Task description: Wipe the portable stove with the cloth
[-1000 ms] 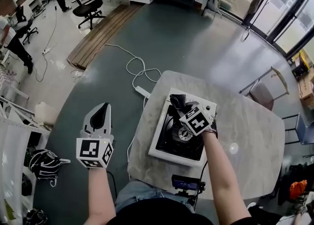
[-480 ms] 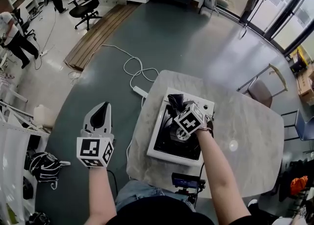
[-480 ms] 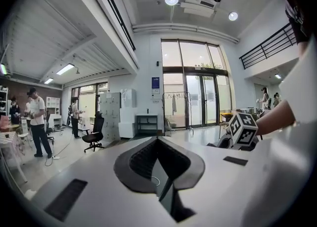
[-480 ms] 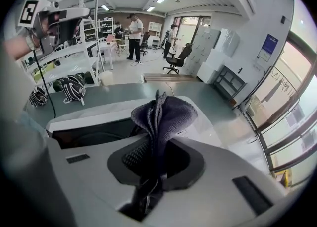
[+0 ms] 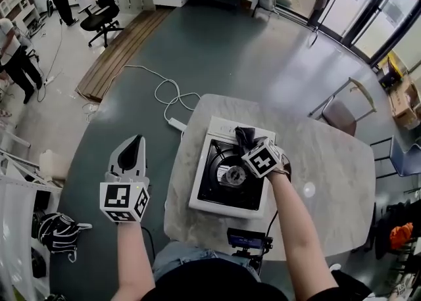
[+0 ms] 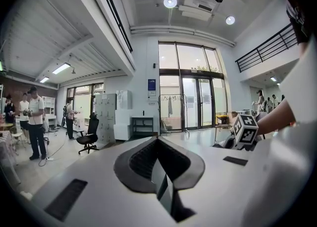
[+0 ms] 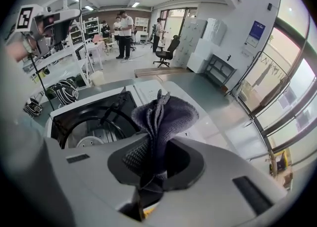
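The portable stove (image 5: 227, 178) is white with a black top and round burner, and sits on the marble table (image 5: 329, 181). My right gripper (image 5: 250, 144) hangs over the stove's back right corner, shut on a dark grey cloth (image 5: 244, 136). In the right gripper view the cloth (image 7: 163, 114) bunches up out of the gripper (image 7: 148, 171), with the stove (image 7: 94, 119) just beyond and to the left. My left gripper (image 5: 133, 142) is held over the floor left of the table, away from the stove. In its own view the left gripper (image 6: 159, 174) is shut on nothing.
A black device (image 5: 248, 239) sits at the table's near edge, and a small round spot (image 5: 304, 189) lies right of the stove. A white cable and power strip (image 5: 176, 124) lie on the floor behind the table. A chair (image 5: 342, 112) stands at the right. People (image 5: 14, 50) stand far left.
My right gripper has carried the cloth from the stove's back left part across to its back right corner. The left gripper has stayed where it was.
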{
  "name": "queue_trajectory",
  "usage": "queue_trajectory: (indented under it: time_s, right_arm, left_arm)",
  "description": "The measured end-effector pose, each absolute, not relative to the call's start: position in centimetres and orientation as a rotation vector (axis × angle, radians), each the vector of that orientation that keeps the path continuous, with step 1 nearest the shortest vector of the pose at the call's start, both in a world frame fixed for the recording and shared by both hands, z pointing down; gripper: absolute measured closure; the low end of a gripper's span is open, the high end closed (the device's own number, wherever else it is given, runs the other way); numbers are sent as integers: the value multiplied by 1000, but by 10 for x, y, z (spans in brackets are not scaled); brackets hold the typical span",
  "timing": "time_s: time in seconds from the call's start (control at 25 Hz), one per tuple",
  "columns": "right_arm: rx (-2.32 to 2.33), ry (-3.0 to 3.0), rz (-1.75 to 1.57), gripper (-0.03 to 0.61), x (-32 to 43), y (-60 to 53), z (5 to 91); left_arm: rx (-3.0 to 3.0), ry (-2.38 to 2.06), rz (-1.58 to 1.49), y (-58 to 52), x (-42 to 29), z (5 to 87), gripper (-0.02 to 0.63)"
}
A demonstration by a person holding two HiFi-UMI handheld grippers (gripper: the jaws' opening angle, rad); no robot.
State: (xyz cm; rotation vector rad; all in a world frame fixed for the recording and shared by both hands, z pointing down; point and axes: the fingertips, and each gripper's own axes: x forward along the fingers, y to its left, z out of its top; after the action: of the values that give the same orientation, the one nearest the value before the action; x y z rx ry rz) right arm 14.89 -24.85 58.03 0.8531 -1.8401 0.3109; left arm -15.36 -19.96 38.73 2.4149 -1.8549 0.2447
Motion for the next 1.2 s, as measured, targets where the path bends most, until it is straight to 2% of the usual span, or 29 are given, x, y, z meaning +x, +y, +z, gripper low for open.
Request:
queue_trajectory:
  time_s: [0.4, 0.92, 1.2]
  right_arm:
    - [955, -1810, 361, 514, 179, -251, 579]
    - [1330, -1732, 401, 514, 271, -259, 540]
    - [1378, -1748, 570, 514, 292, -235, 543]
  left_arm:
    - [2449, -1845, 237, -202, -147, 382, 603]
    - [2524, -1779, 221, -216, -125, 375, 603]
    - [2562, -1730, 230, -218, -107, 375, 603]
